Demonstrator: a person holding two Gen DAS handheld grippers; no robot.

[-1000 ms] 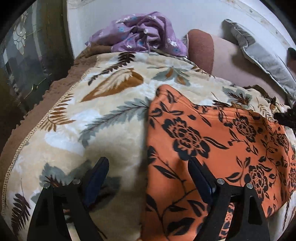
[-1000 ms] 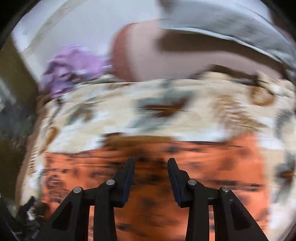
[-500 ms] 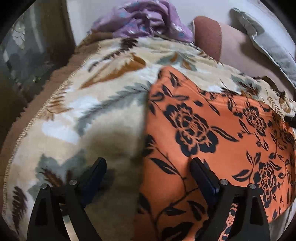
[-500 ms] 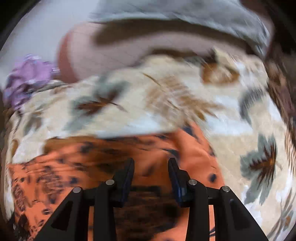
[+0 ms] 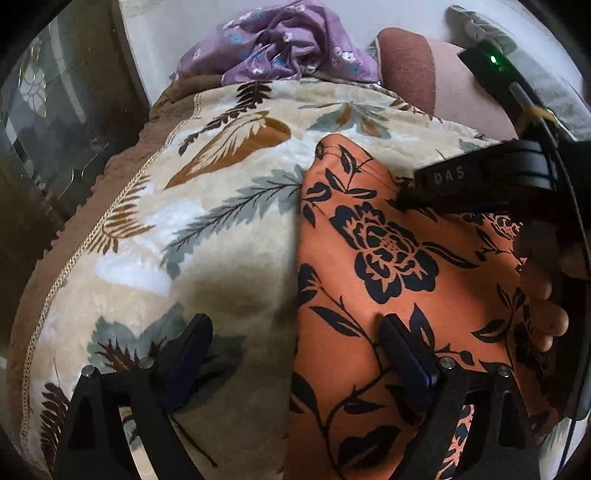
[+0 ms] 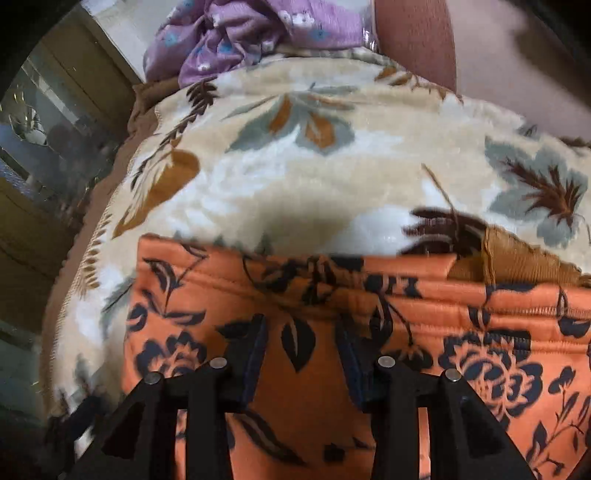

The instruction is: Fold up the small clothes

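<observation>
An orange garment with black flowers (image 5: 388, 258) lies flat on a leaf-patterned blanket (image 5: 221, 221). My left gripper (image 5: 295, 343) is wide open low over the garment's left edge, one finger over the blanket, the other over the cloth. My right gripper (image 6: 301, 347) is open, its fingers just above the garment (image 6: 314, 387) near its far hem. The right gripper also shows in the left wrist view (image 5: 480, 184), with the hand holding it, over the garment's far right part.
A crumpled purple flowered garment (image 5: 288, 48) lies at the far end of the blanket, seen too in the right wrist view (image 6: 251, 33). A brown cushion (image 5: 410, 70) and a grey pillow (image 5: 491, 40) lie behind. A dark glass-fronted cabinet (image 5: 55, 122) stands left.
My right gripper swung left across the garment and now enters the left wrist view. My left gripper shifted only slightly over the garment's left edge. Both stayed open.
</observation>
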